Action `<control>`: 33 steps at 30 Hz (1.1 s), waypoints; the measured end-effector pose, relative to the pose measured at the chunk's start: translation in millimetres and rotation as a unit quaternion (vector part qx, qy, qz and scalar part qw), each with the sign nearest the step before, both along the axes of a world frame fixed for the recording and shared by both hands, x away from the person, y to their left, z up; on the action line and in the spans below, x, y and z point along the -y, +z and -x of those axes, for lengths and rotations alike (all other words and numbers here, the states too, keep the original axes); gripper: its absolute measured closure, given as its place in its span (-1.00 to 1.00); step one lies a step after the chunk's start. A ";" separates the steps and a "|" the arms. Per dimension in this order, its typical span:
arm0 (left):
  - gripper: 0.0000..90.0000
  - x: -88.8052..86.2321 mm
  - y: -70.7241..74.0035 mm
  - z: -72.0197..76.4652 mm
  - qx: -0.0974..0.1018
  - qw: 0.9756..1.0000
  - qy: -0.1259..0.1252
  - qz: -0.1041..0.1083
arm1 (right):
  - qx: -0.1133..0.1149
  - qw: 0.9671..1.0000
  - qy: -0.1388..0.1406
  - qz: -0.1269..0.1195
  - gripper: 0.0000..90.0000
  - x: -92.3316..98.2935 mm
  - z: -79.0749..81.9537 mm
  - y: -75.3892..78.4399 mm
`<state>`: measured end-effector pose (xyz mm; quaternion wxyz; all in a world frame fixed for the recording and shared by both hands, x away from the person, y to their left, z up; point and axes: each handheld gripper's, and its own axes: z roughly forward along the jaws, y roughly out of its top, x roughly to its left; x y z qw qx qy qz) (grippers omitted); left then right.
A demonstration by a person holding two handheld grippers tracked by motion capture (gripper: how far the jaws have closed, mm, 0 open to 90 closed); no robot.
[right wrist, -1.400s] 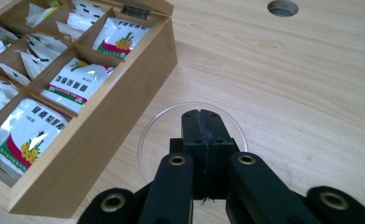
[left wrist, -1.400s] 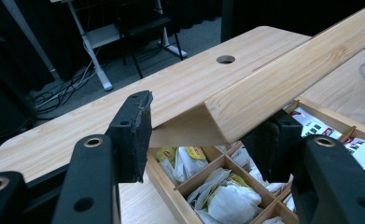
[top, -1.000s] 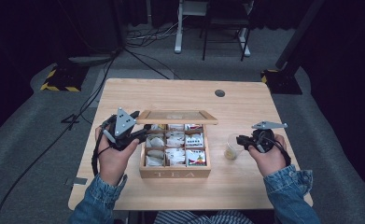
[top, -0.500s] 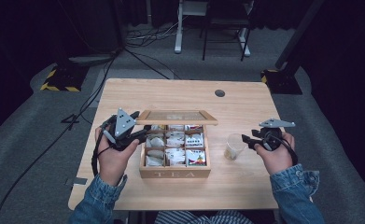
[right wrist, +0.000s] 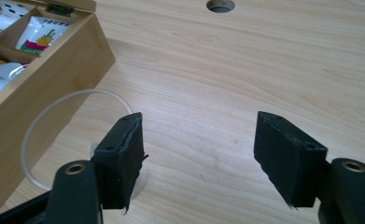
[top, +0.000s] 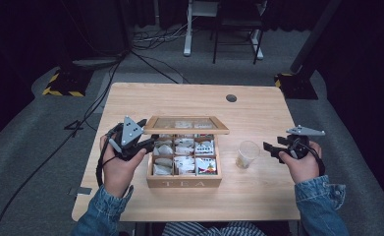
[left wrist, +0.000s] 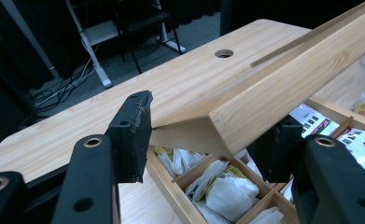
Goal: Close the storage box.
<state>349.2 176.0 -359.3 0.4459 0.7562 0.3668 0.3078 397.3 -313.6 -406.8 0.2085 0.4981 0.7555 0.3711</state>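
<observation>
Left tool (top: 148,142) pinches the lid (top: 185,125) corner of the tea box (top: 183,182), holding it raised over the sachets, mid-desk (top: 258,201). Clear cup (top: 247,154) stands just right of the box. Right tool (top: 269,150), jaws just opening and spread with nothing between, sits beside the cup, apart.

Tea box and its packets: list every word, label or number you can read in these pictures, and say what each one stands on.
"TEA": on the front wall of the wooden tea box, seen in the high view.
Print on the tea packets in the compartments: coloured and dark marks show, but they are too small and blurred to read in any view.
Plastic cup: no lettering can be made out on it.
</observation>
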 end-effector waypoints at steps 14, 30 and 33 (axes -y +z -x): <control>0.02 3.4 -8.0 11.6 -0.035 0.999 0.021 0.003 | -0.016 1.000 0.012 -0.020 -0.23 -5.2 -3.4 -16.2; 0.04 6.5 -20.8 33.0 -0.070 0.997 0.038 -0.013 | -0.015 0.999 0.021 -0.038 -0.23 -3.0 -7.8 -23.5; 0.04 6.4 -23.9 36.2 -0.076 0.996 0.038 -0.016 | -0.017 0.999 0.020 -0.042 -0.23 -1.8 -7.9 -25.1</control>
